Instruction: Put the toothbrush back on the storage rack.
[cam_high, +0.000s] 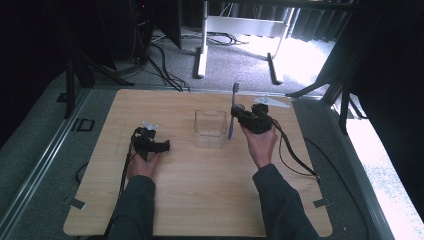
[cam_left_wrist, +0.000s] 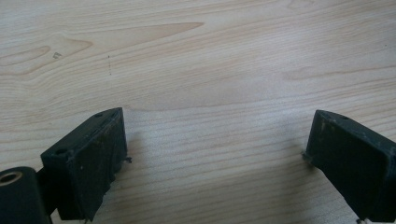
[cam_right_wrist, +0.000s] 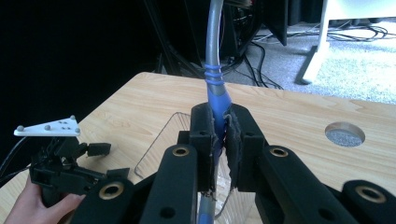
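My right gripper (cam_high: 239, 115) is shut on a blue and grey toothbrush (cam_high: 233, 111), held nearly upright just right of a clear plastic box (cam_high: 209, 129). In the right gripper view the toothbrush (cam_right_wrist: 215, 88) is clamped by its blue handle between the jaws of my right gripper (cam_right_wrist: 221, 147), head upward, with the clear box's rim (cam_right_wrist: 159, 140) below and beyond. My left gripper (cam_high: 162, 146) rests low over the table, left of the box, and is open. Bare wood lies between the widely parted jaws of my left gripper (cam_left_wrist: 215, 140).
The wooden table (cam_high: 200, 200) has a round cable hole (cam_right_wrist: 345, 134) near its far right corner. Cables (cam_high: 295, 157) trail from both grippers across the table. Beyond the far edge are a white desk frame (cam_high: 240, 30), floor cables and dark stands.
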